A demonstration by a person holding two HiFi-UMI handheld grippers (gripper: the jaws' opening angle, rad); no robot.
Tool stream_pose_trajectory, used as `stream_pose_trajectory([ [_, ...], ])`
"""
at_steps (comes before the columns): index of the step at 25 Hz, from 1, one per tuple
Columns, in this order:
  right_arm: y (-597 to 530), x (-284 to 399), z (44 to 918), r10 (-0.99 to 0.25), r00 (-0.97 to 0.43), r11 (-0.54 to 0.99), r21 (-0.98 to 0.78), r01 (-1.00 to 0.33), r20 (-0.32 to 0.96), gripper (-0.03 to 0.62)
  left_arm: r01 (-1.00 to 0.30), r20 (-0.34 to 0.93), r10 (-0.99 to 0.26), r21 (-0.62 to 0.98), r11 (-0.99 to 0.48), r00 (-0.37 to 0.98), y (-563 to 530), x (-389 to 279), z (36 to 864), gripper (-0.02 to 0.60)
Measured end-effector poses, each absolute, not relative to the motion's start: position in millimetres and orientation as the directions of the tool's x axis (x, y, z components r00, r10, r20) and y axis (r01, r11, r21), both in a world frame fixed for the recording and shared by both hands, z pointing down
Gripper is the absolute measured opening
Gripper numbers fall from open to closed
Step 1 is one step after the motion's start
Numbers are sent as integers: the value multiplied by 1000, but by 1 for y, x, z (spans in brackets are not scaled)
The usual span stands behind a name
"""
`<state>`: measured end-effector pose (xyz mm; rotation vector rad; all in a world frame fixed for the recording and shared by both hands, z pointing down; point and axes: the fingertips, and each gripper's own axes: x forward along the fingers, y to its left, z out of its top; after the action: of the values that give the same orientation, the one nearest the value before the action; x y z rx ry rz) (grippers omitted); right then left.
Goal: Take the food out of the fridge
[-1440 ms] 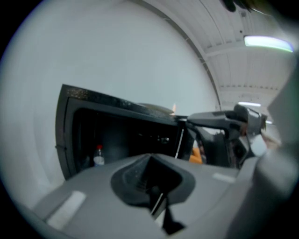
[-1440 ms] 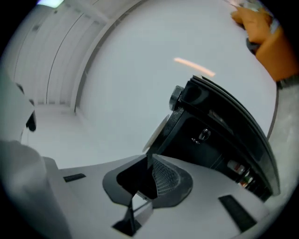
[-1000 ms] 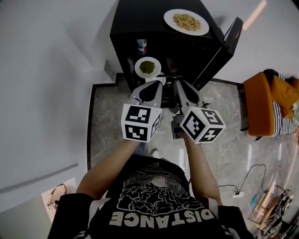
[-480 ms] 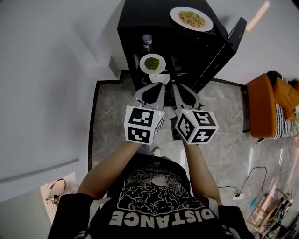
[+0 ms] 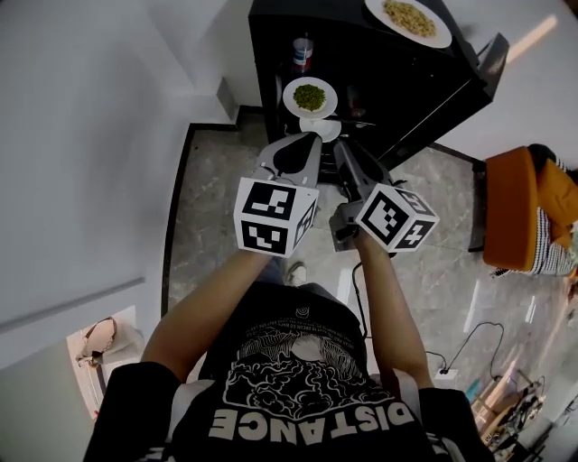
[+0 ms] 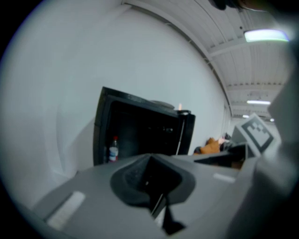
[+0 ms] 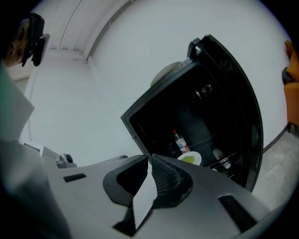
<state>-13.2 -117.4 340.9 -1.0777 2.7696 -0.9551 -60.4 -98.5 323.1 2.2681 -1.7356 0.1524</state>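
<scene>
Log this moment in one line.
fridge: open | plate of greens: on shelf inside, untouched | left claw: shut, empty | right claw: shut, empty | both short of fridge

Left tongs (image 5: pixel 310 137) and right tongs (image 5: pixel 342 150) closed (abreast)

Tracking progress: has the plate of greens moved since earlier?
No. The plate of greens still sits in the fridge beside the bottle; the view shifted.
</scene>
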Motion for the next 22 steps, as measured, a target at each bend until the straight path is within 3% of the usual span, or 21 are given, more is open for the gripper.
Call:
stream_pose_trajectory([
  [8,-143,-46,407,-548,-810,456,-737,-499,208,19,-964,277,-931,186,-191,238,-106,-91,363,2],
  [22,-226,-76,533,-609,-772,142,-934,-328,179,95,-959,300,-919,202,-201,256,-146,-113,437,3],
])
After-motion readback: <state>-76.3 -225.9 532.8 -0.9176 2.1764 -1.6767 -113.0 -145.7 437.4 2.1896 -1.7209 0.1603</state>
